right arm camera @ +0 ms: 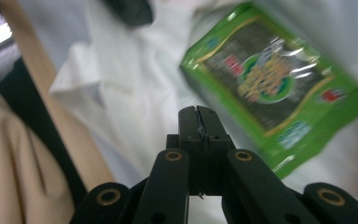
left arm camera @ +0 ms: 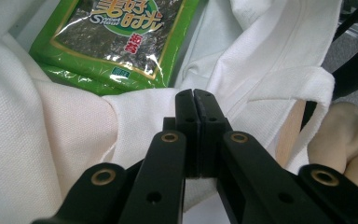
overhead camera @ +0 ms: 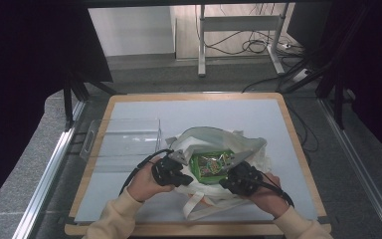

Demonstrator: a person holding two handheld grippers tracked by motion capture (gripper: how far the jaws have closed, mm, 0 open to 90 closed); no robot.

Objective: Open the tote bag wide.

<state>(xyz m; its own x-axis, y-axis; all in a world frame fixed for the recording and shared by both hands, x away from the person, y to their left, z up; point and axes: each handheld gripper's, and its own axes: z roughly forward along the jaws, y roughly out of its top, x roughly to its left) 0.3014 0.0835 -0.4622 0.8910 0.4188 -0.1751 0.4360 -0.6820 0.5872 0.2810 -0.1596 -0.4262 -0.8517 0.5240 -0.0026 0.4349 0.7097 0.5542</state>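
A white cloth tote bag point(overhead camera: 204, 137) lies at the middle of the table with its mouth spread toward the person. Inside it lies a green seaweed snack packet point(overhead camera: 210, 164). My left gripper point(overhead camera: 188, 177) is at the left rim of the mouth, my right gripper point(overhead camera: 225, 183) at the right rim. In the left gripper view the jaws point(left arm camera: 196, 93) are shut on a fold of the bag point(left arm camera: 270, 56), just below the packet point(left arm camera: 116, 37). In the right gripper view the jaws point(right arm camera: 198, 111) are shut on the bag's cloth point(right arm camera: 121, 93), with the packet point(right arm camera: 275, 88) blurred to the upper right.
A clear plastic tray point(overhead camera: 124, 137) stands left of the bag, partly over the table's left edge. The grey mat point(overhead camera: 229, 109) has a wooden border all round. The bag's handles point(overhead camera: 194, 204) trail toward the front edge. A desk frame point(overhead camera: 238, 30) and cables lie on the floor beyond.
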